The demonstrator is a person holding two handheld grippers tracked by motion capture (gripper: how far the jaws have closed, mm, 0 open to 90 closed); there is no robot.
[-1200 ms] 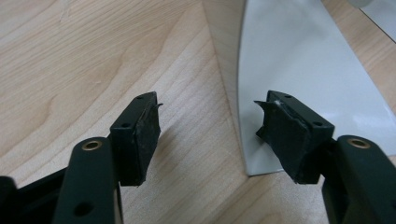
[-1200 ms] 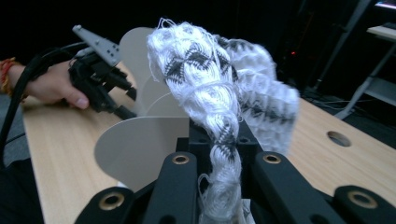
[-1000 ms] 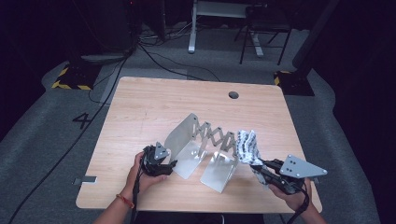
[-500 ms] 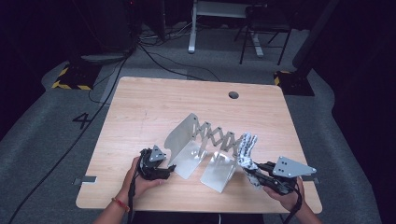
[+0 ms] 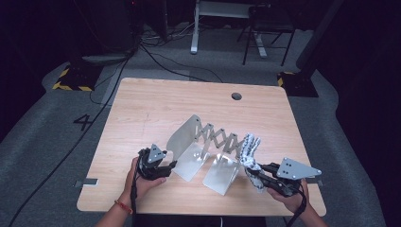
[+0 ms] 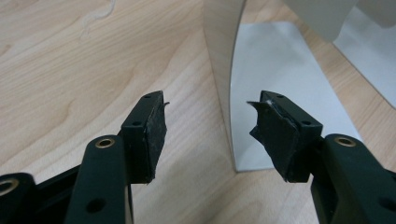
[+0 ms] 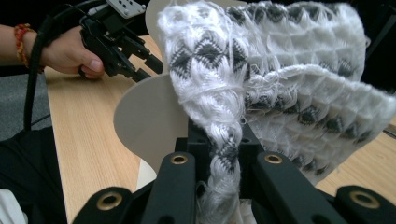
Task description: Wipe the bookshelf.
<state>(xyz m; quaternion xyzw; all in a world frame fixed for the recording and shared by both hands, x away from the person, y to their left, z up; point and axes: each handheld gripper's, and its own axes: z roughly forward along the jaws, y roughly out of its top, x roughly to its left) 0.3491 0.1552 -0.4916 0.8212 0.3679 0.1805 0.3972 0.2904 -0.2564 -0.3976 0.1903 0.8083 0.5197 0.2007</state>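
Got my right fingers (image 7: 219, 140) clenched on the cuff of a soft, floppy knit glove (image 5: 249, 150) drooping over the expandable metal rack (image 5: 208, 151) on the worktop (image 5: 156, 104), while my left fingers (image 6: 210, 130), just closing a bit, straddle the rack's stiff end plate (image 6: 223, 60) without gripping it.

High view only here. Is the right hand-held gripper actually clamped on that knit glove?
Observer: Yes. In the right gripper view the right hand-held gripper is shut on the glove.
Operator: Left one gripping the metal plate?
Observer: No. In the left gripper view the left hand-held gripper has just been closing, but its jaws are open with the end plate edge between them, pads not touching it.
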